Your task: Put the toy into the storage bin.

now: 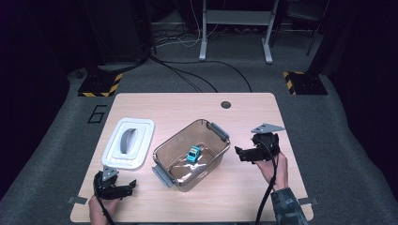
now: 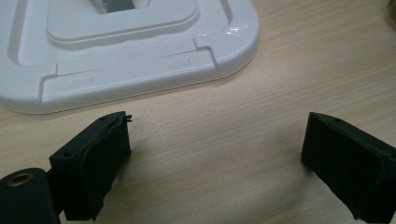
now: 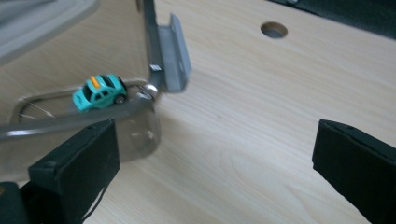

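Observation:
A clear plastic box (image 1: 165, 150) with grey latches stands in the middle of the wooden table (image 1: 244, 117). A small teal toy car (image 1: 194, 153) (image 3: 100, 92) lies on its floor. The box's white lid (image 1: 127, 143) (image 2: 116, 56) rests flat to the left. My left gripper (image 1: 123, 189) (image 2: 217, 158) stays low near the front left, just in front of the lid, open with bare table between its jaws. My right gripper (image 1: 240, 153) (image 3: 219, 163) hovers just right of the box, open and empty, beside the box's grey latch (image 3: 170, 51).
A round cable hole (image 1: 225, 104) (image 3: 273, 30) sits near the table's far edge. Beyond the table lie grey carpet, black cables, metal stand legs and yellow-black striped bases (image 1: 99, 85).

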Demonstrator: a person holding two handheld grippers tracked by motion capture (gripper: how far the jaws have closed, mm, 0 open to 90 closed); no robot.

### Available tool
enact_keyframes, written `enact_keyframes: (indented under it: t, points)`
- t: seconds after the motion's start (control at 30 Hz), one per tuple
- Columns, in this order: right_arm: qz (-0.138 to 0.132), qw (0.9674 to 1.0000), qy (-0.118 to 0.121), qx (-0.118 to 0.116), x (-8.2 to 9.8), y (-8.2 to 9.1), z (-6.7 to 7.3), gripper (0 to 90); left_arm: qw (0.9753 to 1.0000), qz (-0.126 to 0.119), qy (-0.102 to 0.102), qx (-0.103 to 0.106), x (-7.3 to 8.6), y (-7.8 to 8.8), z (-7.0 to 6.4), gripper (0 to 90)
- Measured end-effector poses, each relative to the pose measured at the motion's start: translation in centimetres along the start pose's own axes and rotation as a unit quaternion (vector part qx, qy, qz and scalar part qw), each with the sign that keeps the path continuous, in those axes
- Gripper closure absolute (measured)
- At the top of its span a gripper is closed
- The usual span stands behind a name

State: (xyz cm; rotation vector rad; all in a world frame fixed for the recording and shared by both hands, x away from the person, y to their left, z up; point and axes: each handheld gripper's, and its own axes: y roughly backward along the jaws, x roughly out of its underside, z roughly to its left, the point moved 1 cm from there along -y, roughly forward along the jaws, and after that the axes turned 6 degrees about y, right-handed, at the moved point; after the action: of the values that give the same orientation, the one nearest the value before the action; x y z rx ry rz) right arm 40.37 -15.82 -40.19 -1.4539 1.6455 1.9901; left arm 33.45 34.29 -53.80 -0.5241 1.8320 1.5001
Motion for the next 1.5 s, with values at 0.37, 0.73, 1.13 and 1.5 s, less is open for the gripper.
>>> enact_keyframes:
  t: [0.37,0.73,1.13,1.5]
  points:
    - [0.017,0.998,-0.056,0.027,6.0,-3.2,-2.7,0.0,1.0,0.0,-0.004,-0.001,0.0,0.0,0.0,7.4]
    - [0.032,0.9943,-0.097,0.03,10.1,-5.6,-4.6,0.0,1.0,0.001,-0.005,-0.002,0.0,0.0,0.0,7.4]
    - [0.041,0.9941,-0.09,0.044,11.2,-6.9,-4.9,0.0,1.0,0.001,-0.004,0.0,0.0,0.0,0.0,7.5]
    - [0.045,0.9944,-0.075,0.059,11.6,-7.5,-4.8,0.0,1.0,0.005,-0.006,0.001,0.0,0.1,0.1,7.5]
